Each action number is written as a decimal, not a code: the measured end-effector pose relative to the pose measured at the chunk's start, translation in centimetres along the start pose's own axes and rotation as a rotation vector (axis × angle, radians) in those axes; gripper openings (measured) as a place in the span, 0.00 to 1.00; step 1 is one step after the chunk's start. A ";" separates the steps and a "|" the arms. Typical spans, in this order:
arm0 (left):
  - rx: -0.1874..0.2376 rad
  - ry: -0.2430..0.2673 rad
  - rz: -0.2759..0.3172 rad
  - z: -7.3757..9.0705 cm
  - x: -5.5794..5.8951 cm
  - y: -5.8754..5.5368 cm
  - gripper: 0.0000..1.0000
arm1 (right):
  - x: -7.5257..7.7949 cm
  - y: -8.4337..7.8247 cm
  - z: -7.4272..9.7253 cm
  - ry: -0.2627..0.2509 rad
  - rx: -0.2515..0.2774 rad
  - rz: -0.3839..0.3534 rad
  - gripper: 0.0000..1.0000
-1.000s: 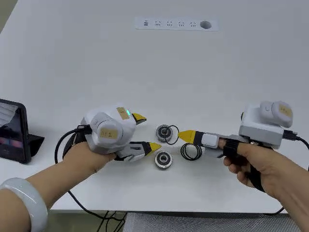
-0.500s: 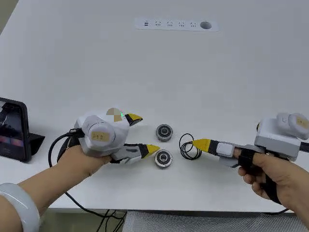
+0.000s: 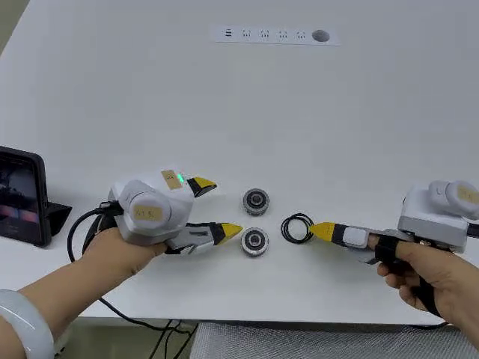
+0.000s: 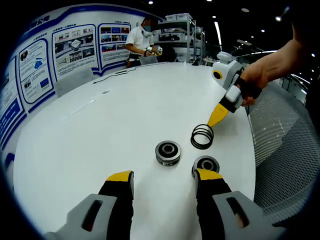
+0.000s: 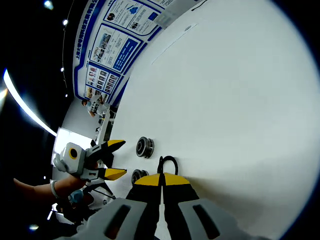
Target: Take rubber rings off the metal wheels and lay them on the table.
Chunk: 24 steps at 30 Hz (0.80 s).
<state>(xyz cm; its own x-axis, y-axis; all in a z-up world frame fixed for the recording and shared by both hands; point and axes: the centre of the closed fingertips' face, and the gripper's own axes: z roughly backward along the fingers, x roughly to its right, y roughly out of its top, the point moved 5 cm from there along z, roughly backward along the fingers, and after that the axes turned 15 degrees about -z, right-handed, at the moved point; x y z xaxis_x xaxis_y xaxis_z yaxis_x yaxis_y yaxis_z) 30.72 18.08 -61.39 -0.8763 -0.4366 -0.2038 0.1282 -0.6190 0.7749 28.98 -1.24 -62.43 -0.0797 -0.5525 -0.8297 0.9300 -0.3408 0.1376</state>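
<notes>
A small stack of thin black rubber rings [image 3: 298, 228] lies flat on the white table [image 3: 247, 105], to the right of two small round metal wheels [image 3: 256, 200]. One wheel sits farther from the person and the other [image 3: 254, 241] nearer, close together but apart.

A second ago the right gripper [image 3: 320, 230] was reaching in beside the farther wheel, with a black loop drawn out from that wheel at its tip. Half a second ago it had swung right and was carrying the loop to the stack. Now it has pulled back further, and its yellow tip rests at the right edge of the stack.

In the right gripper view its jaws are pressed together with no gap, and the rings sit directly ahead of the tips. Whether a strand is still nipped between them cannot be told.

The left gripper [image 3: 217, 207] has drifted slightly away from the wheels. Its jaws are spread wide and hold nothing, and the tip of its nearer jaw is just beside the nearer wheel.

Judging from this, one more ring has come off the farther wheel and joined the stack, so that step looks done or nearly done. Whether either wheel still wears a ring is too small to tell.

Farther out, a white power strip [image 3: 269, 34] lies along the back of the table, and a dark tablet on a stand [image 3: 19, 196] is at the far left.
</notes>
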 end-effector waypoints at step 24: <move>-0.010 -0.005 0.023 0.7 0.6 -0.7 0.48 | 0.6 -0.2 0.2 -0.094 -0.060 0.284 0.13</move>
<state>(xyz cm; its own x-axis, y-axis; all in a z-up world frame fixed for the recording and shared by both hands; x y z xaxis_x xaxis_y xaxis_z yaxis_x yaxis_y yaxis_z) 29.83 18.69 -61.59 -0.8752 -0.4478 -0.1831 0.1532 -0.6154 0.7732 28.70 -1.67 -62.79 0.1559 -0.6884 -0.7084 0.9393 -0.1185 0.3219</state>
